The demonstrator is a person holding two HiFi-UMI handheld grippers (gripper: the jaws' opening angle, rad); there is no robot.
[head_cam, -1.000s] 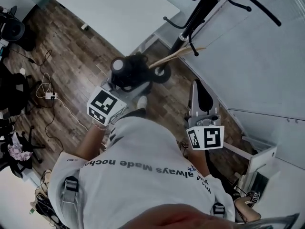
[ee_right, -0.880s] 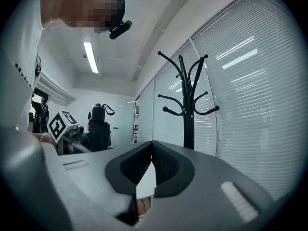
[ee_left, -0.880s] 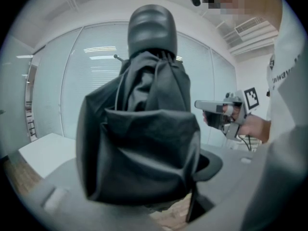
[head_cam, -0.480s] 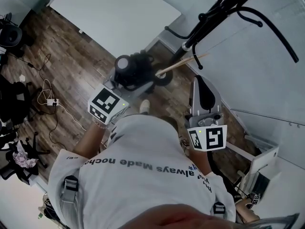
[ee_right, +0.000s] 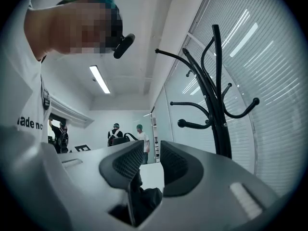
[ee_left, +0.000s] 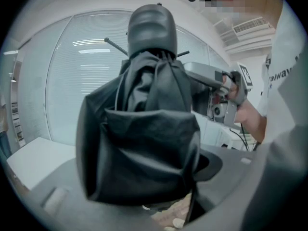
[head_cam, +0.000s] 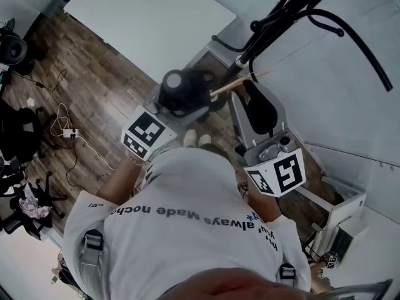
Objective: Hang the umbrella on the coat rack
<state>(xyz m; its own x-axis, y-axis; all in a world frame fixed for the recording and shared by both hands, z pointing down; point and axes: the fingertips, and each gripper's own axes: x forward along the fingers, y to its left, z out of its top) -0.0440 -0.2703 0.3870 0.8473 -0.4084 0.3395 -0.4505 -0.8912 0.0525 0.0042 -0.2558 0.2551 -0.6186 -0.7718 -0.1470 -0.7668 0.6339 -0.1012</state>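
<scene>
Left gripper point(head_cam: 178, 108) is clamped wide on the folded black umbrella point(ee_left: 144, 143), and the bundle fills the space between its jaws. The wooden handle point(head_cam: 240, 83) pokes toward the coat rack point(head_cam: 275, 17) pole. Right gripper point(ee_right: 153, 153) is empty, its pads a narrow gap apart, with the rack close at its right.

The head view is looking steeply down over the person's shoulders point(head_cam: 187, 230), with the coat rack point(head_cam: 269, 30) at 1 o'clock. The left gripper view is sitting very near the umbrella point(ee_left: 144, 143). The right gripper view is facing slightly upward, sharing the coat rack at 2 o'clock.
</scene>
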